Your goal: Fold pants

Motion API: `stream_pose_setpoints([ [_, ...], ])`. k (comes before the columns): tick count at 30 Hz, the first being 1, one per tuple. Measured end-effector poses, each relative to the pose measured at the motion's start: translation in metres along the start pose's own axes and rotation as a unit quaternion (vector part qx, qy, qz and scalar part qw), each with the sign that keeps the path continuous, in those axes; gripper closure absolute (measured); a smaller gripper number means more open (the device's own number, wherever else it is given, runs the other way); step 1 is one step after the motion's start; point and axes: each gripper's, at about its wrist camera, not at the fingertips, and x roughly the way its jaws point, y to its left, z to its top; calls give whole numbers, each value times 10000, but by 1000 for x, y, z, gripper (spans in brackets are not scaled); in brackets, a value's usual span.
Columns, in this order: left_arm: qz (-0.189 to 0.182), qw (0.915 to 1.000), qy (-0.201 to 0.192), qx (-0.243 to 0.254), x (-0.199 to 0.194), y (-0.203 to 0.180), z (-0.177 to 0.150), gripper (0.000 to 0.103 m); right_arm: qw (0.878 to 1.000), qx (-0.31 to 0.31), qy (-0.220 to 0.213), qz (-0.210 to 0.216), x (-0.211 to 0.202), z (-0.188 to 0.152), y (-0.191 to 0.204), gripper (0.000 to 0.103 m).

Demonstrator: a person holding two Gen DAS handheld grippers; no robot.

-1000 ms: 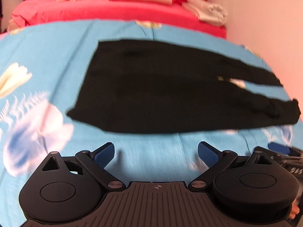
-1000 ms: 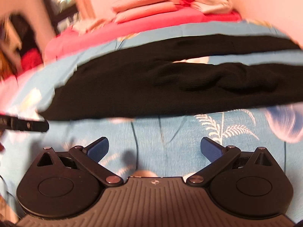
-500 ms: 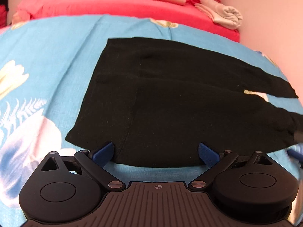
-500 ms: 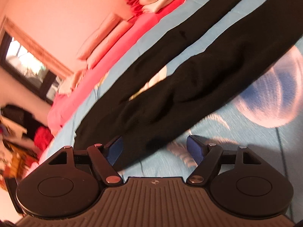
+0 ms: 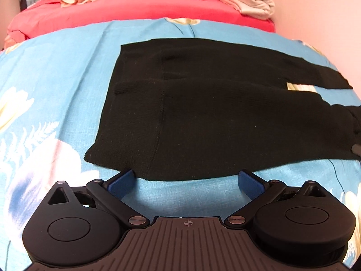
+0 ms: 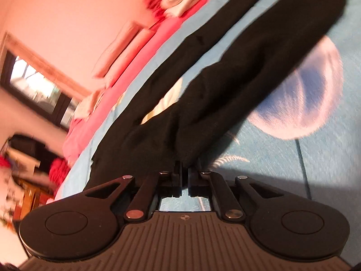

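Black pants (image 5: pixel 214 117) lie flat on a blue flowered bedspread (image 5: pixel 56 79), waist to the left, legs running to the right. My left gripper (image 5: pixel 187 181) is open, its blue pads straddling the near hem of the waist part. In the right wrist view the pants (image 6: pixel 203 103) stretch away up and right. My right gripper (image 6: pixel 185 169) is shut on the near edge of the nearer leg, and the cloth bunches up at the jaws.
A red quilt (image 5: pixel 135 11) with folded pink and cream blankets (image 5: pixel 248 2) lies at the far end of the bed. A pink wall (image 5: pixel 327 11) runs along the right. A window (image 6: pixel 33 85) and clutter show at left in the right wrist view.
My left gripper moved forward until its open pads reached the pants' near edge. My right gripper tilted, came down on the leg's edge and closed on it.
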Motion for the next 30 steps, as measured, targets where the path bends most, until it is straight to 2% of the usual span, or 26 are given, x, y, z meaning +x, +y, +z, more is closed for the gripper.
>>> stream_pose_setpoints([
  [1,-32,10000,11,-30,-1,0,1,0,10000,17,-59,17,-5,5,-1,80],
  [2,-142,9999,-28,-66,-3,1,3,0,9996,46,-283,-36,-14,12,-3,78],
  [3,-271,9995,-85,-103,-6,1,6,0,9984,65,-541,-153,-21,21,-5,72],
  [4,-383,9991,-152,-139,-9,2,9,0,9954,133,-885,-344,-32,29,-10,57],
  [6,-523,9980,-293,-184,-13,1,16,0,9832,457,-1551,-842,-52,52,-26,39],
  [7,-541,9977,-348,-196,-13,-1,19,0,9742,597,-1886,-1087,-60,64,-35,36],
  [8,-535,9976,-382,-217,-11,-3,24,0,9623,763,-2192,-1415,-66,81,-47,36],
  [11,-594,9971,-384,-270,5,-10,33,0,9393,1154,-2491,-2057,-67,119,-82,38],
  [13,-613,9972,-202,-383,20,-10,33,0,9359,1336,-2382,-2227,-57,140,-107,46],
  [15,-521,9978,-314,-281,23,-15,27,0,9382,1244,-2487,-2058,-53,148,-124,48],
  [17,-404,9985,-359,-91,23,-22,24,0,9398,958,-2443,-2189,-42,151,-123,65],
  [18,-344,9987,-366,3,25,-25,22,0,9411,782,-2379,-2272,-39,155,-122,86],
  [19,-287,9989,-369,86,26,-28,21,0,9438,643,-2319,-2264,-38,160,-124,93],
  [20,-237,9989,-366,157,26,-31,21,0,9460,536,-2303,-2217,-41,162,-124,93],
  [21,-204,9989,-370,205,27,-32,20,0,9393,384,-2528,-2289,-50,160,-124,94],
  [23,-209,9987,-400,239,27,-34,18,0,9073,602,-3008,-2875,-68,162,-136,94],
  [24,-196,9986,-420,266,27,-35,17,0,9094,951,-2926,-2799,-70,166,-154,93],
  [26,-159,9984,-431,328,25,-34,15,0,9158,1148,-2923,-2504,-74,166,-166,90],
  [28,-118,9983,-432,373,25,-35,14,0,9210,1167,-2873,-2359,-79,167,-164,79],
  [29,-107,9983,-430,382,25,-35,13,0,9202,1222,-2910,-2315,-82,169,-164,77],
  [30,-104,9983,-429,383,26,-36,14,0,9171,1260,-2987,-2322,-89,167,-164,67],
])
